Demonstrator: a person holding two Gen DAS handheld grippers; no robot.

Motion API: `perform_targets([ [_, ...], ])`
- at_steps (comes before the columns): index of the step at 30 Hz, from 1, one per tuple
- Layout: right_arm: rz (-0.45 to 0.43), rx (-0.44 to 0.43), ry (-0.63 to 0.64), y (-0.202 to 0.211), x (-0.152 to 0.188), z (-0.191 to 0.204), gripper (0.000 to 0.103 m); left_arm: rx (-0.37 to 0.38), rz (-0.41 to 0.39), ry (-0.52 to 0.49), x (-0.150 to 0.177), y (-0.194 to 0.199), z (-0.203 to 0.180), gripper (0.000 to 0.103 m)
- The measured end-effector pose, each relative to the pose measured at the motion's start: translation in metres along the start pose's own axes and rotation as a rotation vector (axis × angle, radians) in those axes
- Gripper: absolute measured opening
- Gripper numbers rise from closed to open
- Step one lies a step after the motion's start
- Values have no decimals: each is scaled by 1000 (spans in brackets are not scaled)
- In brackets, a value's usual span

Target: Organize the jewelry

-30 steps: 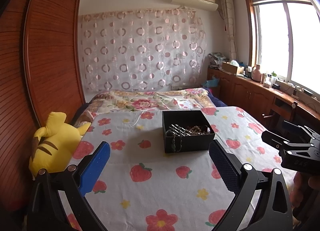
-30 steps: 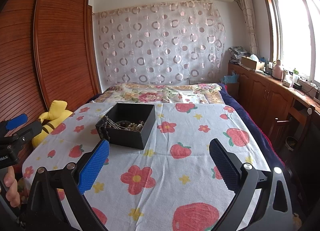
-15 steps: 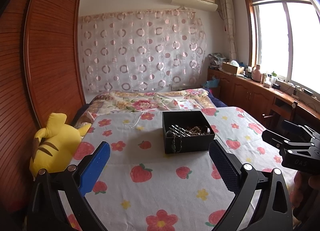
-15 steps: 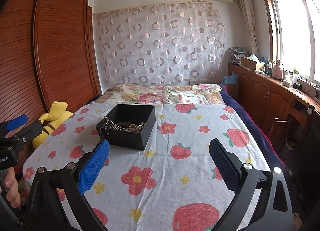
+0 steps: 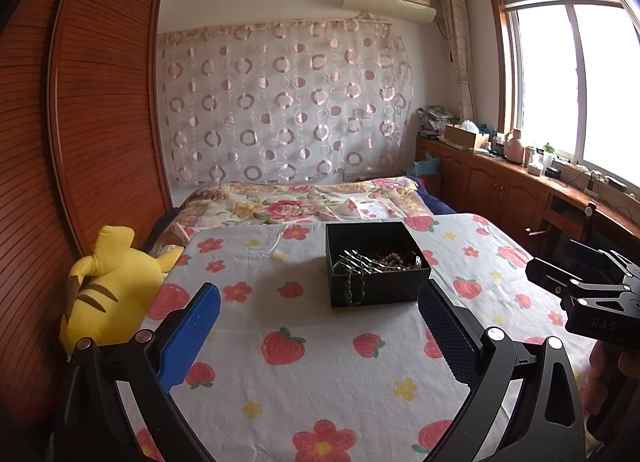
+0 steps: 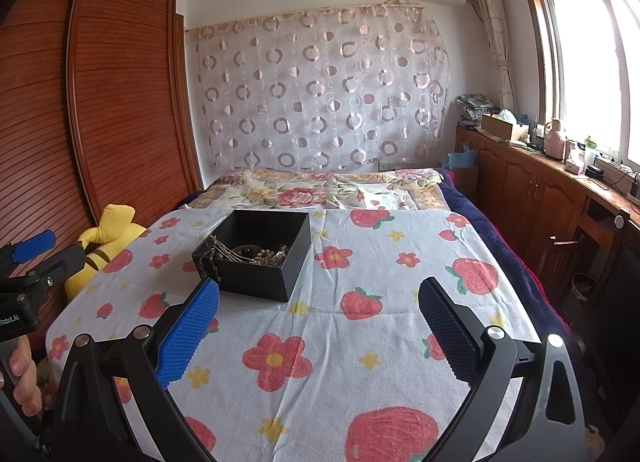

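Black and lidless, a jewelry box (image 5: 376,264) sits on a strawberry-print bedspread (image 5: 320,362) at the centre of the left-wrist frame, beads and chains (image 5: 380,262) heaped inside, one chain (image 5: 354,286) apparently draped over its front wall. The left hand-held gripper (image 5: 320,328) and right hand-held gripper (image 6: 320,326) both gape wide, holding nothing, short of the box. A yellow plush toy (image 5: 108,282) lies at left.

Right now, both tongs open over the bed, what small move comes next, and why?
Probably ease the left tongs forward toward the chain draped over the box front wall: it hangs outside, while other jewelry sits inside, and both tongs are empty.
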State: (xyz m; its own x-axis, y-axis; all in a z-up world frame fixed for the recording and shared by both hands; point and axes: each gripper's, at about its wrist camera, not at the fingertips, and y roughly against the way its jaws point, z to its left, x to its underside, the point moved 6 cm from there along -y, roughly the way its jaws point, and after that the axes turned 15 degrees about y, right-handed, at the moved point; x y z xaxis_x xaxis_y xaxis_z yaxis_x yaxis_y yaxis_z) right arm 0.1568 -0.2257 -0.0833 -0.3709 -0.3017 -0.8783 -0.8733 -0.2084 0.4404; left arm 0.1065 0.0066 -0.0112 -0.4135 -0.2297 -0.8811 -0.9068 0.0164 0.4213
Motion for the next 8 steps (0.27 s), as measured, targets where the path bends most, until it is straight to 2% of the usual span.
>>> perform_targets([
  [8, -1, 0, 0, 0, 1, 0, 101, -7, -5, 1, -1, 2, 1, 96],
])
